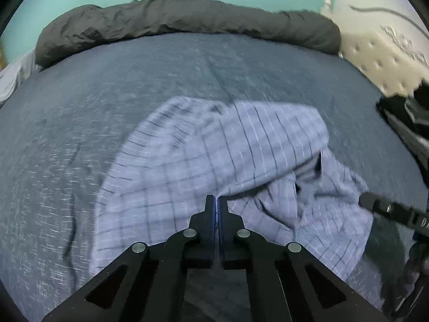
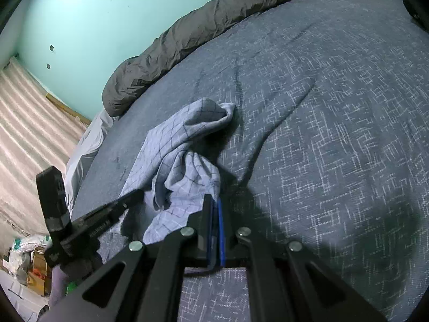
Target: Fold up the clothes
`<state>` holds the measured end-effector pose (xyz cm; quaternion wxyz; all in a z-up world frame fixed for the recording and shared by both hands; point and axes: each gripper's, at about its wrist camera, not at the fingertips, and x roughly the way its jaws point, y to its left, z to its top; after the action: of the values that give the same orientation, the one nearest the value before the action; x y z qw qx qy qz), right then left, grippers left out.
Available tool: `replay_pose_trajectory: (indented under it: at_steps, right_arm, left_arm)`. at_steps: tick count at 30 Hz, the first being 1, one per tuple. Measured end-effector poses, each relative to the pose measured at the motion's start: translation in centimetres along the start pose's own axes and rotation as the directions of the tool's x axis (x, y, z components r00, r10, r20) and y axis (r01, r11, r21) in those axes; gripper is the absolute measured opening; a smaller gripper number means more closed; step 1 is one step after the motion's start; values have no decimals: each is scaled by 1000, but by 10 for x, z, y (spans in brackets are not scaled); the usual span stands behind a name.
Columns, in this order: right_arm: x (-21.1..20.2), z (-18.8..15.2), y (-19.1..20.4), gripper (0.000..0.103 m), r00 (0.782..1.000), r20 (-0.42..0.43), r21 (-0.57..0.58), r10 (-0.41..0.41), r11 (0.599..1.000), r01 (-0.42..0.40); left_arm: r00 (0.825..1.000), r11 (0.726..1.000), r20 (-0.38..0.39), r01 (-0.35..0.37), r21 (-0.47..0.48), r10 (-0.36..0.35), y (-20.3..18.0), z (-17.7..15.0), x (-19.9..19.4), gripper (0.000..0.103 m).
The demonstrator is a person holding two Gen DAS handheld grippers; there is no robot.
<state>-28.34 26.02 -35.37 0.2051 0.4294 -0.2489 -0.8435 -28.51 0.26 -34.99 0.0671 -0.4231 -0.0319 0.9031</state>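
Both tongs clamped on one checked garment.

The left gripper and right gripper each pinch an edge of the pale blue checked garment, which trails crumpled onto the blue bedspread, short of the rolled grey duvet.

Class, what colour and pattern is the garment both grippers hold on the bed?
Light blue with a thin dark check; the garment shows sharpest in the right wrist view.
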Motion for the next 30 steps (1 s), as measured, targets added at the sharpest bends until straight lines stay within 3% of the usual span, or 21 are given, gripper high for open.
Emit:
replay_pose_trajectory:
  at_steps: [7,10,13,17,20,24,25,26,27,30]
  right_arm:
    - [-5,0,5,3,1000,11,-10,14,1000,-14]
    - [-7,-1,10,3,999,9,-26,35,999,-35]
    - [-3,-3,17,3,999,-6,-28,54,998,-54]
    - [-2,-5,18,3,998,-13,-12,54,998,-54]
    - [-5,-5,17,3,999,-7,-7,54,999,-54]
    - [-9,-5,15,3,999,-1,0,52,999,-52]
    - [-10,-6,14,3,999,-1,1,50,999,-50]
    - [-9,-6,13,3,999,-2,0,53,999,-53]
    - [-8,-6,11,3,999,-4,2,53,999,-53]
    - [-7,-6,10,3,999,-8,9,47,999,-47]
  left_arm:
    - [987,990,141,-61,-129,79,42,9,-53,1]
    - [989,980,118,-66,-187,89,58,-1,-65,2]
    - [987,969,81,-120,-215,141,69,-15,-76,2]
    - [972,924,34,-209,-320,231,102,-29,-85,2]
    - [950,883,9,-287,-372,313,117,-35,-91,4]
    - [952,902,50,-267,-340,301,99,-27,-96,14]
    - [961,917,60,-239,-318,271,90,-24,-95,24]
    - [971,936,68,-199,-290,227,79,-20,-92,44]
    - [978,950,76,-168,-265,194,69,-18,-88,50]
    - [988,975,87,-107,-193,125,40,-7,-71,51]
